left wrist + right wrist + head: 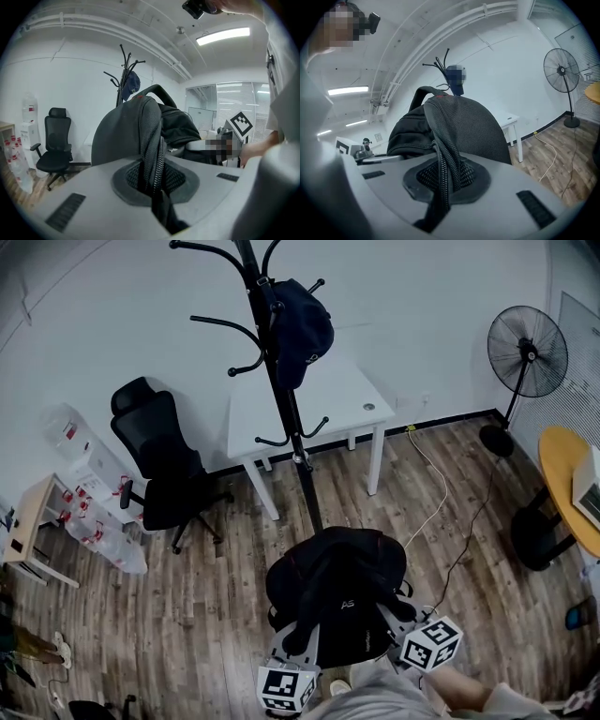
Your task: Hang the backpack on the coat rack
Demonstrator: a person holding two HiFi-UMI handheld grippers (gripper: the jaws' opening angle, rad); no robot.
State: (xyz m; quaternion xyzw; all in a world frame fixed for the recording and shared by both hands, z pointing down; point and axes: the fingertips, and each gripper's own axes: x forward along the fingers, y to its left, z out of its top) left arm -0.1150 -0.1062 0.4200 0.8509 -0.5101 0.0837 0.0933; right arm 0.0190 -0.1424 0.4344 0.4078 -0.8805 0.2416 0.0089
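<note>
A black backpack point(337, 601) hangs in front of me, held up by both grippers, a short way before the black coat rack point(281, 381). My left gripper point(302, 641) is shut on its mesh shoulder strap point(151, 150), which runs down between the jaws. My right gripper point(398, 610) is shut on the other mesh strap point(444, 157). The bag's back panel point(117, 136) fills the left gripper view, with the rack point(123, 75) behind it. In the right gripper view the backpack point(468, 126) hides the pole of the rack point(440, 63). A dark cap point(302, 329) hangs on one upper hook.
A white table point(323, 399) stands just behind the rack. A black office chair point(164, 465) is to the left, and packs of bottles point(98, 521) lie beside it. A floor fan point(525, 352), a round yellow table point(567, 484) and floor cables point(436, 493) are on the right.
</note>
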